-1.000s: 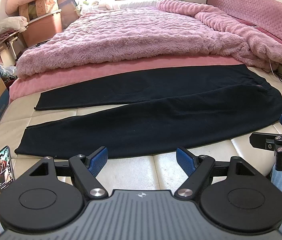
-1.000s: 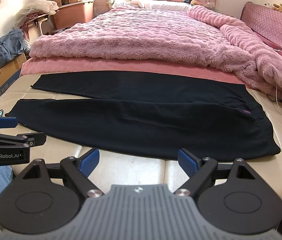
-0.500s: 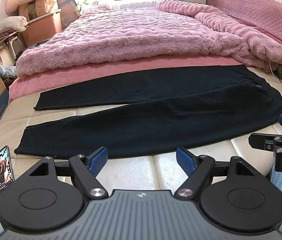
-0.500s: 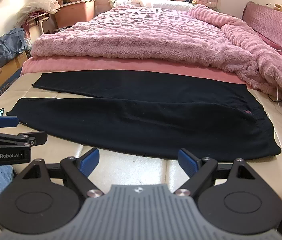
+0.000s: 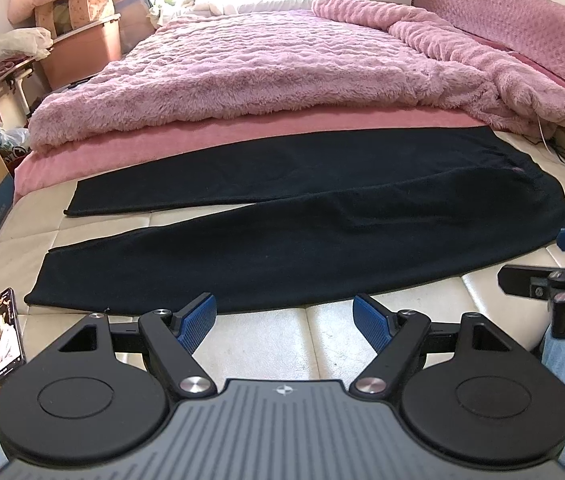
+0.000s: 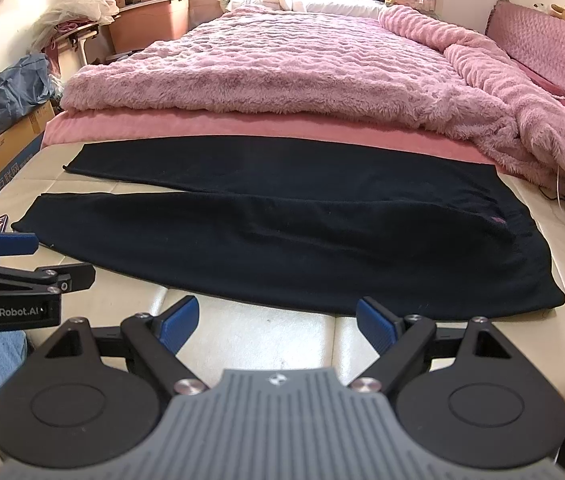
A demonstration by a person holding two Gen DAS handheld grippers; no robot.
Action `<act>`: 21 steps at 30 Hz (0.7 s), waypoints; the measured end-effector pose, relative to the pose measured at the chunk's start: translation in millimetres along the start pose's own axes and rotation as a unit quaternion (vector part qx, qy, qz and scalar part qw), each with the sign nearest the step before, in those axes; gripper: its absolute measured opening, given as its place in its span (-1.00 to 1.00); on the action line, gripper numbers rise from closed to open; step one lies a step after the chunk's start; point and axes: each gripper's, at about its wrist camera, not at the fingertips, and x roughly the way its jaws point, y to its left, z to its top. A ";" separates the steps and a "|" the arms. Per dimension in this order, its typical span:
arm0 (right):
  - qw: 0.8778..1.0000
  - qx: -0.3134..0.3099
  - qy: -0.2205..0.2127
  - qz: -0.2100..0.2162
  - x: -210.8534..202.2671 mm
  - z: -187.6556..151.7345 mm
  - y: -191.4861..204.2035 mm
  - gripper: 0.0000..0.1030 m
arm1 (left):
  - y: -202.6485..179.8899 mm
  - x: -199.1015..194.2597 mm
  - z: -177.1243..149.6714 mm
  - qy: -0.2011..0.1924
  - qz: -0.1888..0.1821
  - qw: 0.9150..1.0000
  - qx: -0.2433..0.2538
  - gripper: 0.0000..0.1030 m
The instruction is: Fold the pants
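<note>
Black knit pants lie spread flat across the near end of the cream quilted bed, legs splayed toward the left, waistband to the right — a layout that leaves both leg hems reachable for a first fold. Left gripper and right gripper hover just short of the near edge, fingers wide and empty, likely poised to pinch the cloth.

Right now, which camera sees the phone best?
The left wrist view: the phone lies whole on the mattress, screen lit. In the right wrist view only its top peeks out behind the left gripper.
</note>
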 end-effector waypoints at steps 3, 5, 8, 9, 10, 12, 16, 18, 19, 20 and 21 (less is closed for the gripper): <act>1.000 0.003 -0.004 0.002 3.7 0.8 -6.0 0.59 | 5.3 5.4 1.2 -0.001 0.005 1.000 0.010 0.68; 1.000 0.008 -0.012 -0.002 6.1 2.4 -15.8 0.59 | 9.3 9.5 2.7 -0.005 0.010 1.000 0.022 0.63; 0.999 0.014 -0.036 -0.017 8.4 4.8 -33.2 0.59 | 18.8 18.6 7.2 -0.009 0.015 0.999 0.043 0.51; 0.999 0.015 -0.046 -0.024 9.3 5.3 -40.5 0.59 | 22.5 22.6 9.4 -0.011 0.015 0.998 0.054 0.50; 0.998 0.013 -0.056 -0.029 10.7 5.9 -48.3 0.59 | 25.6 26.3 11.2 -0.014 0.015 0.998 0.068 0.46; 0.997 0.005 -0.070 -0.035 14.9 8.2 -64.7 0.59 | 32.8 34.0 15.1 -0.020 0.016 0.995 0.095 0.33; 0.996 -0.018 -0.071 -0.054 30.4 16.8 -100.5 0.58 | 52.0 56.4 21.8 -0.021 0.014 0.988 0.153 0.00; 0.995 -0.041 -0.062 -0.067 41.5 19.7 -118.7 0.45 | 57.9 69.9 17.5 -0.017 0.022 0.980 0.195 -0.11; 0.995 -0.052 -0.053 -0.073 47.6 21.1 -127.5 0.26 | 59.4 77.4 12.4 -0.012 0.028 0.974 0.225 -0.12; 0.994 -0.067 -0.041 -0.079 55.7 21.9 -136.9 0.11 | 61.4 83.5 8.2 -0.008 0.031 0.969 0.246 -0.12; 0.993 -0.079 -0.031 -0.085 62.3 20.8 -145.7 0.05 | 63.9 90.8 2.2 -0.002 0.034 0.962 0.271 -0.13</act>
